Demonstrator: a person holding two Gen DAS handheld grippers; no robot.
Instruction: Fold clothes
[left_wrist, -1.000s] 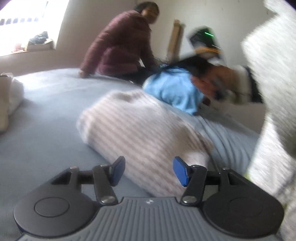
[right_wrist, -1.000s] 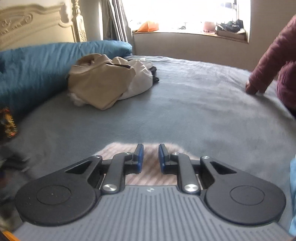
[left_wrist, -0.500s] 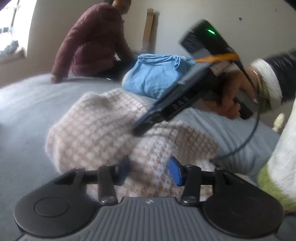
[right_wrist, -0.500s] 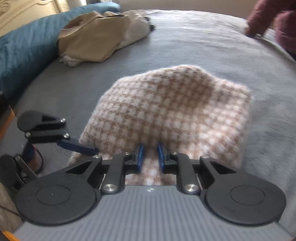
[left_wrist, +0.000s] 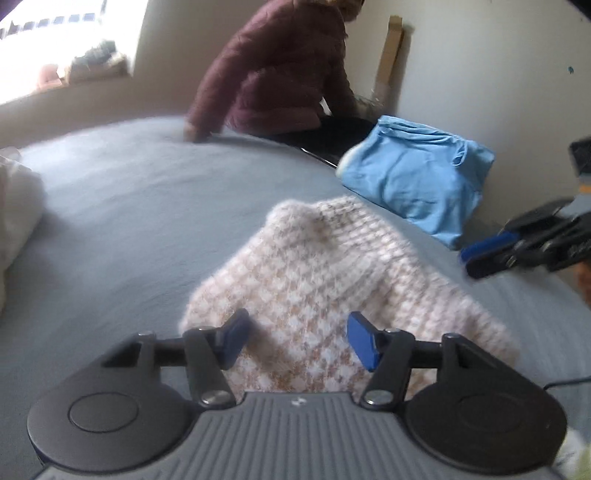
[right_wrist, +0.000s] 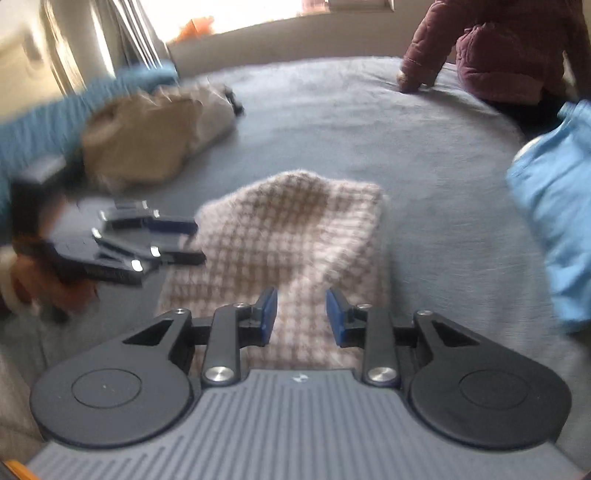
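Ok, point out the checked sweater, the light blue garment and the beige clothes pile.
checked sweater (right_wrist: 295, 229): right wrist view, middle of the knit.
light blue garment (left_wrist: 417, 177): left wrist view, its front face.
beige clothes pile (right_wrist: 147, 136): right wrist view, centre fold.

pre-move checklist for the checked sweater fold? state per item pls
1. Checked sweater lying on the grey bed cover, bunched rather than flat: not ok.
2. Left gripper empty, jaws opening over the sweater's near edge: ok.
3. Right gripper empty, jaws opening, fabric seen between them but not pinched: ok.
4. The two grippers apart from each other, left one at the sweater's left edge in the right wrist view: ok.
5. Blue garment and beige clothes pile apart from the sweater: ok.
6. Sleeve and hem positions: cannot tell, blurred.
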